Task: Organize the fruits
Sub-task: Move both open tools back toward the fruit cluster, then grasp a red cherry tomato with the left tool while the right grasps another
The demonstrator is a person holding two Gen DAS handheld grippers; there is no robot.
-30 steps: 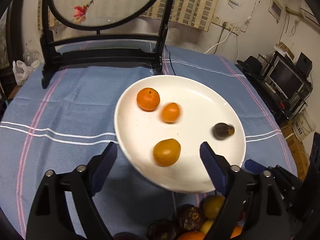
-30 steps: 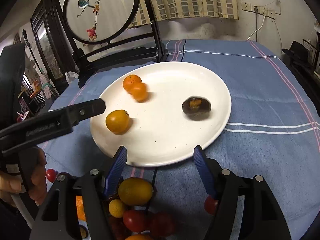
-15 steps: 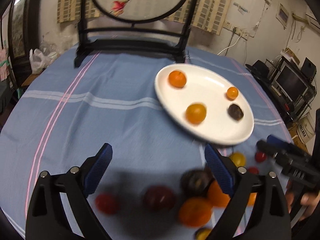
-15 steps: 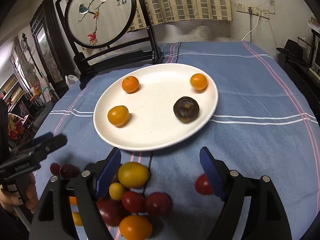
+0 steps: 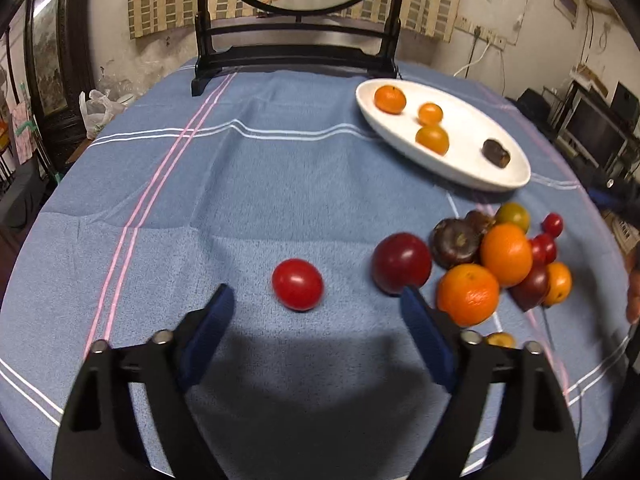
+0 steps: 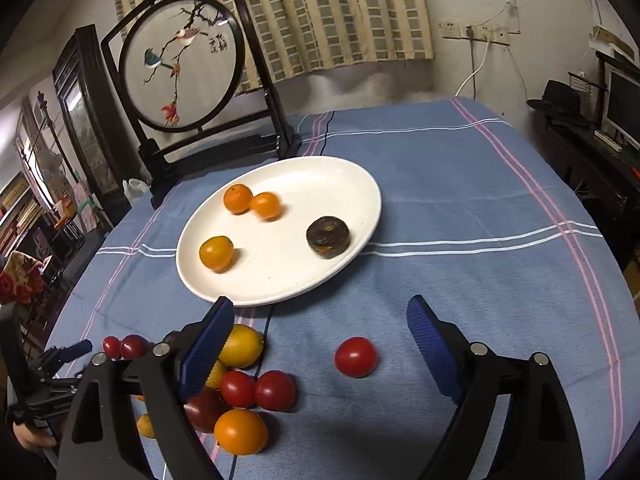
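From my left wrist, my left gripper (image 5: 314,306) is closing with nothing yet between its pads; a red tomato (image 5: 297,284) lies on the cloth (image 5: 168,216) just ahead of the tips, slightly left of centre; to take it cleanly I should come forward and down until the pads flank its widest part, then squeeze gently, since I judge it soft and apt to roll; the darker plum (image 5: 401,263) sits just beyond my right finger, near the pile (image 5: 506,254); the plate (image 5: 464,168) with four fruits lies well apart, up right. From my right wrist, my right gripper (image 6: 320,312) is opening, empty; a lone tomato (image 6: 355,357) rests between and just beyond its fingers, nearer the right; I should centre on it before closing; the plate (image 6: 352,184) sits just ahead, the heap (image 6: 244,392) by my left finger.
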